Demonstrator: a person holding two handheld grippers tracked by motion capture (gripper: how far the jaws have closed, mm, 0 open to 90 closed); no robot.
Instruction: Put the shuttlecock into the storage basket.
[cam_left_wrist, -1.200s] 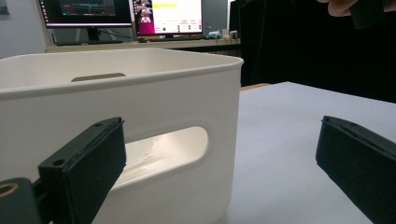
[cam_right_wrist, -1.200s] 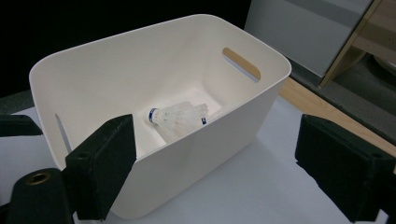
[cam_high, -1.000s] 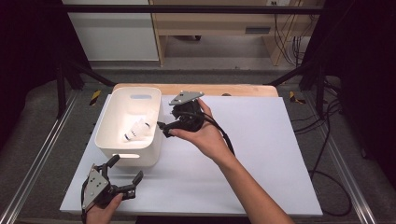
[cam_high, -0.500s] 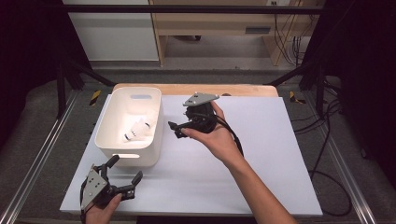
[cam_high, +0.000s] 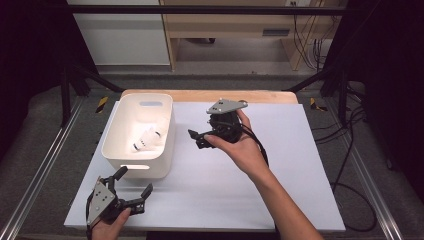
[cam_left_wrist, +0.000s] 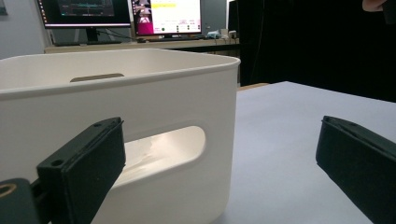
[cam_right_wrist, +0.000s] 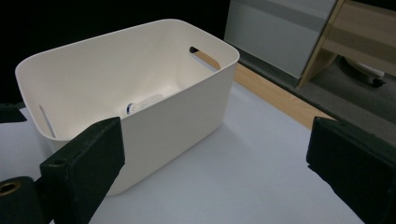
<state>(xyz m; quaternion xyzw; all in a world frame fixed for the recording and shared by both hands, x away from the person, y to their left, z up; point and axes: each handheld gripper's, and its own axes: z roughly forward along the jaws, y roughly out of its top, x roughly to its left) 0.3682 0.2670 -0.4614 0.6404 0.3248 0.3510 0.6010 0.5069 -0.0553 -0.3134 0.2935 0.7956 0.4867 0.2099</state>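
A white plastic bin (cam_high: 114, 150) with handle slots stands on the left part of the white tabletop (cam_high: 280, 190). Inside it lie small white objects (cam_high: 145, 140); one shows a blue band (cam_right_wrist: 132, 107). My right gripper (cam_high: 196, 139) hovers just right of the bin, pointing at its side wall (cam_right_wrist: 177, 116). Its jaws have just been opening and nothing is between them (cam_right_wrist: 210, 154). My left gripper (cam_high: 134, 181) rests near the table's front left corner, open and empty. It faces the bin's near wall and handle slot (cam_left_wrist: 163, 149).
A wooden strip (cam_high: 210, 94) runs along the table's back edge. Metal frame rails (cam_high: 45, 170) flank the table and cables (cam_high: 350, 150) trail on the floor at right. Monitors (cam_left_wrist: 166, 16) stand behind the bin in the left gripper view.
My right hand has drifted rightward, away from the bin's side, with its jaws a little wider. The left gripper and the bin have stayed put.
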